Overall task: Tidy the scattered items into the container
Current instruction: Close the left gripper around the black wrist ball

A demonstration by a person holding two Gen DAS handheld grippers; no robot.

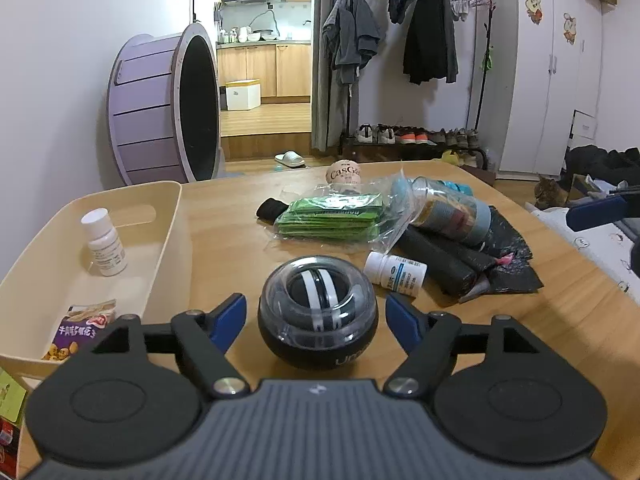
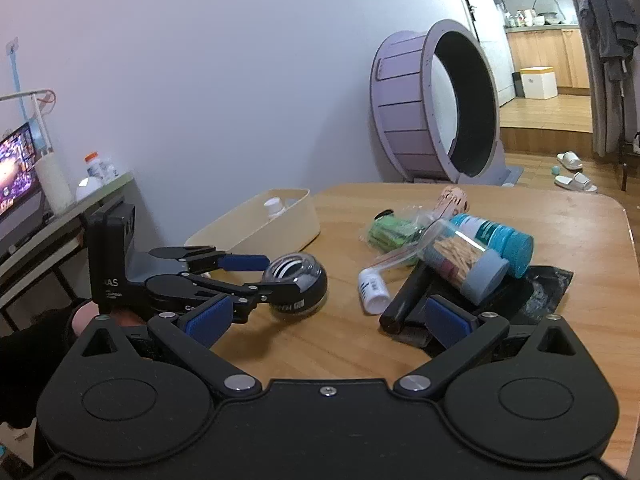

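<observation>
Gyro ball (image 1: 317, 312) sits between the wide-open left claw (image 1: 316, 316) pads (untouched, on the table (image 1: 520, 320)).

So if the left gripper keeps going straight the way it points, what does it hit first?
The gyro wrist ball. It sits on the table between the left gripper's open fingers, with gaps on both sides in its own view. Pushed further, the white pill bottle lying just beyond would probably come next.

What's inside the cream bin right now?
Cream bin holds an upright white pill bottle and a snack packet. Its near corner is hidden behind the left gripper.
</observation>
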